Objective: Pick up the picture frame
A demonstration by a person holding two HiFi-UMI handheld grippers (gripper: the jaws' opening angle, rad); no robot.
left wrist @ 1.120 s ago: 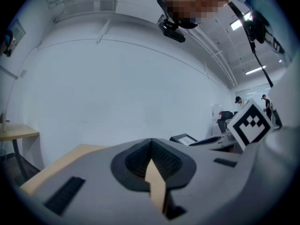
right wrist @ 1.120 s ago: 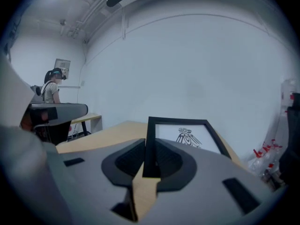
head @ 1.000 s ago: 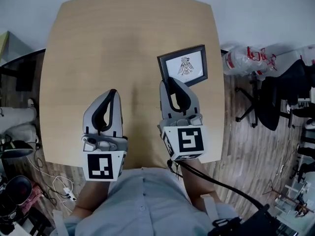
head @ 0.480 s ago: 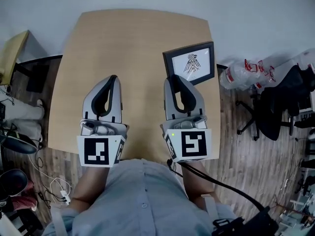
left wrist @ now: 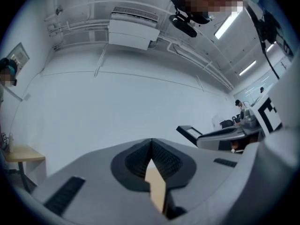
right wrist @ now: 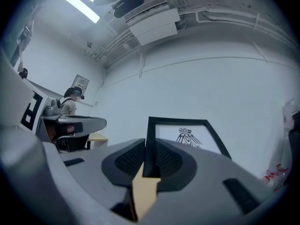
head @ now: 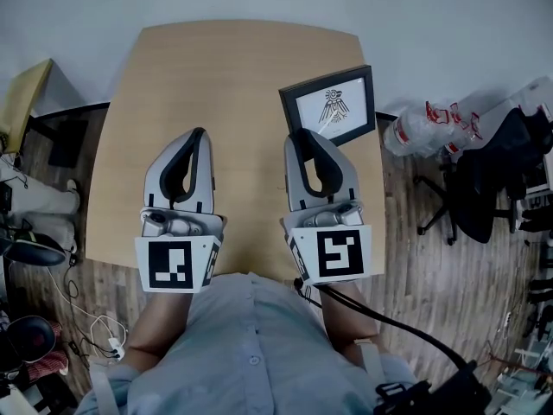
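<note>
Black frame's [head: 329, 106] left edge is clamped in the right gripper [head: 303, 136], which points forward over the table's [head: 225, 76] right side.

Black bird-print picture frame [head: 333, 109] in right claw [head: 303, 136]

The picture frame's [head: 333, 106] near corner is being hidden by the right gripper [head: 304, 138]; the table's [head: 233, 76] near edge is being partly covered.

Picture frame [head: 328, 106] sits in the right tool [head: 301, 136].
</note>
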